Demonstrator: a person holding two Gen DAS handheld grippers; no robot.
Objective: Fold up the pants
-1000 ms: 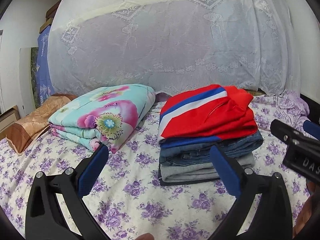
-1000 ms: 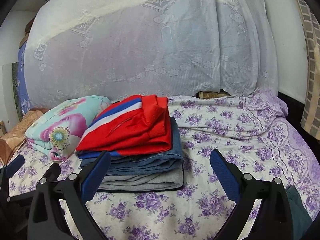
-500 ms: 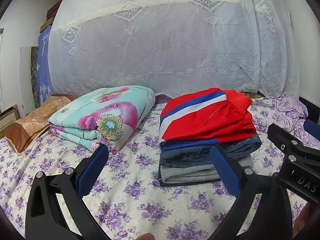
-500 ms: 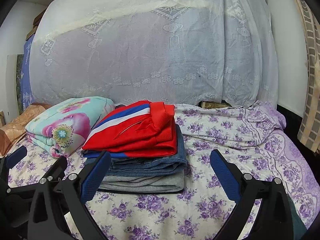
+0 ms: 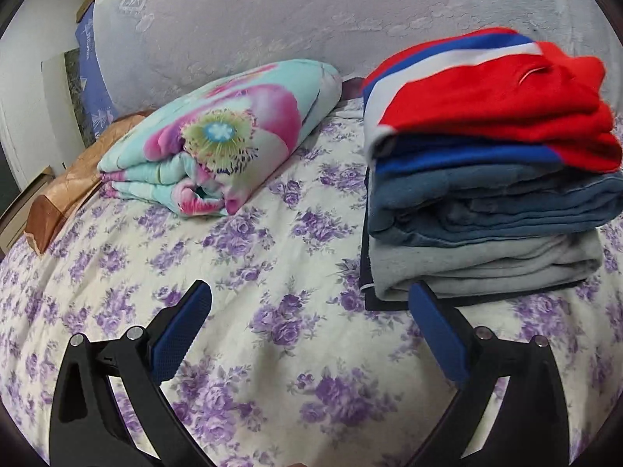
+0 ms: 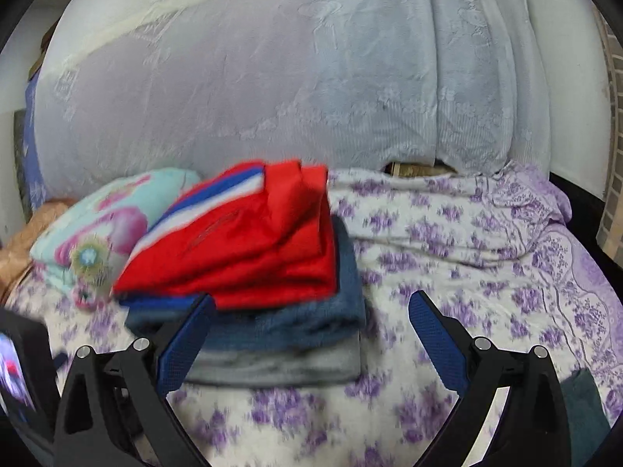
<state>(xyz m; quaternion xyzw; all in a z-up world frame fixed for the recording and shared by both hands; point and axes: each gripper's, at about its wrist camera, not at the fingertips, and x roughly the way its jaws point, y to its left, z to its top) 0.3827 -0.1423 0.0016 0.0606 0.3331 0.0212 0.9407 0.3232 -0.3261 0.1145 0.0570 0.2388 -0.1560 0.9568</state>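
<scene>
Clothes [image 5: 486, 179] sit stacked on the bedsheet [image 5: 253, 311], red top uppermost, ahead and to the right of the left claw [image 5: 309, 295], ahead and to the left of the right claw [image 6: 311, 307]. Both claws are spread wide, grasping nothing. A folded quilt [image 5: 222, 140] lies left of the stack.

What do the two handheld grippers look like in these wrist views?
The left gripper and right gripper look alike: black angular frames with silver round bolts and two fingers faced with blue textured pads. No cables, markings or sleeves show.
</scene>
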